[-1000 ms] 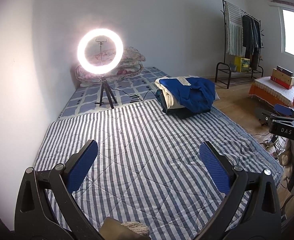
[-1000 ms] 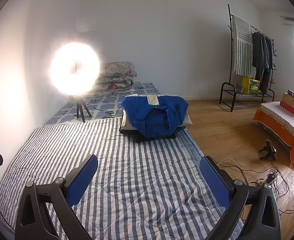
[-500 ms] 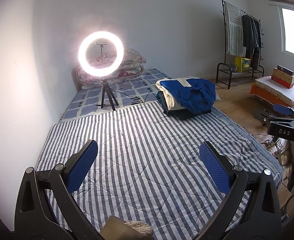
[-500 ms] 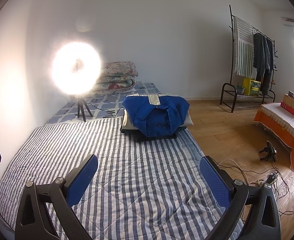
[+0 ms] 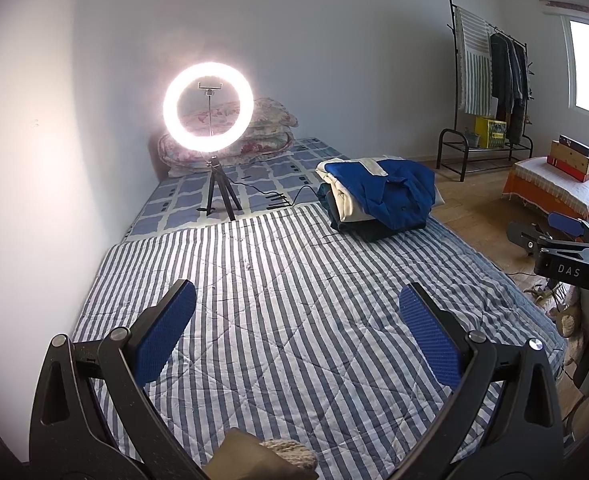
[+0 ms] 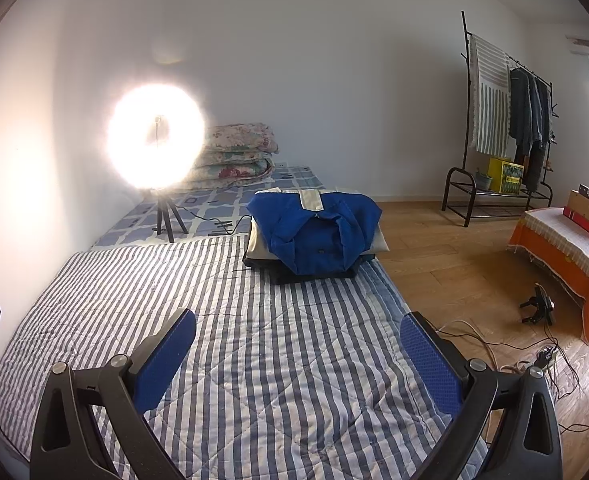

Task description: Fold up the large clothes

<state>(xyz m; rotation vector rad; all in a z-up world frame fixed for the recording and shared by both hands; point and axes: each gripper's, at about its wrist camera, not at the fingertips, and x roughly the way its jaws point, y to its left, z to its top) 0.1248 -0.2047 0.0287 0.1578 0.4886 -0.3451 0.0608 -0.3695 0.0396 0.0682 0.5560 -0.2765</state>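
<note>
Clothes lie stacked in a pile at the far right corner of the striped quilt, with a blue shirt on top, cream fabric beneath it and a dark garment at the bottom. The shirt's collar faces the far wall and its body hangs toward the near edge of the pile, so its long axis runs from far to near along the quilt. The stripes run the same way.

Beyond the quilt's far edge lies a blue checked sheet, on which a lit ring light stands on a small tripod; its glare washes out the centre in the right wrist view, so the mount is only legible from the left. Folded floral bedding rests against the white wall behind it. To the right is wooden floor with loose cables, a clothes rack holding hung garments, and an orange-draped low table carrying boxes.

The left gripper hovers above the near part of the quilt, fingers spread wide, holding nothing. The right gripper hovers above the quilt's near right edge, likewise spread wide and empty. Both are well apart from the pile.
</note>
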